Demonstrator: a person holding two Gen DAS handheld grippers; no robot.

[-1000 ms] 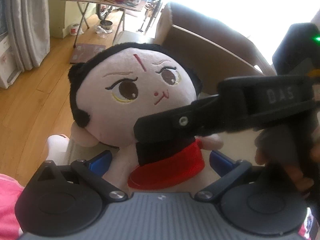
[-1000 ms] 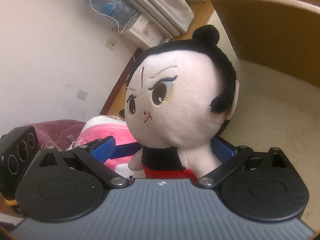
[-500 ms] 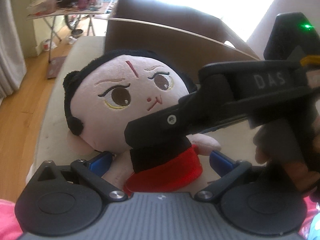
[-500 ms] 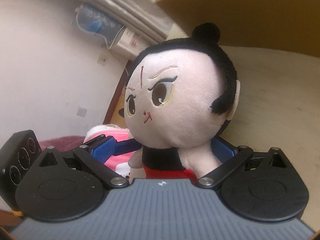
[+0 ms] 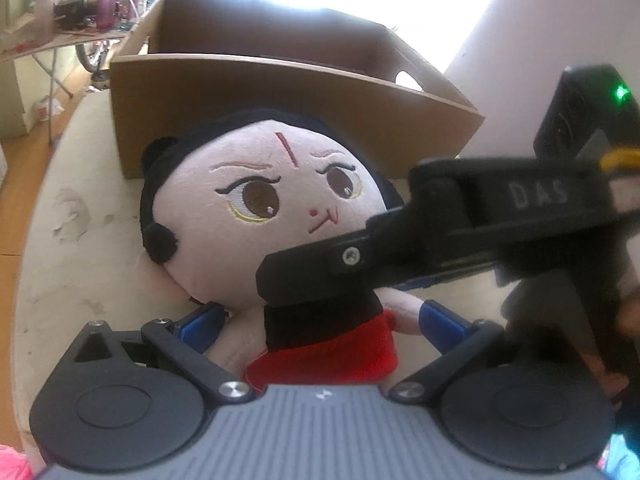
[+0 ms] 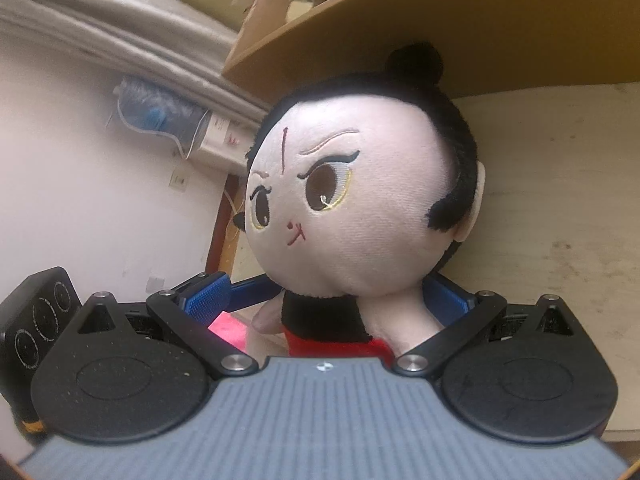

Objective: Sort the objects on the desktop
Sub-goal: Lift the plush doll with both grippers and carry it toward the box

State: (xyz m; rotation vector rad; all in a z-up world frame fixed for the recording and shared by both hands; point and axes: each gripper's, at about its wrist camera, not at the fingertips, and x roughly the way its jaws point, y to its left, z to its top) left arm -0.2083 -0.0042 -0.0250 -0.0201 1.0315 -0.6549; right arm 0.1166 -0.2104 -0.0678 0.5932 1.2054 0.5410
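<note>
A plush doll with a pale face, black hair and a red skirt is held by both grippers just above the beige table, in front of a brown cardboard box. My left gripper is shut on the doll's lower body, a blue pad on each side. My right gripper is shut on the doll at the neck and chest. In the left wrist view the right gripper's black finger crosses in from the right over the doll's neck, hiding its chest.
The box's near wall rises right behind the doll's head, and its open top faces up. Something pink lies low behind the doll. Beyond the table's left edge are a wooden floor and a cluttered folding table.
Both grippers have carried the doll from over the floor and table edge to right in front of the box. The box now fills the background. Neither grip has changed.
</note>
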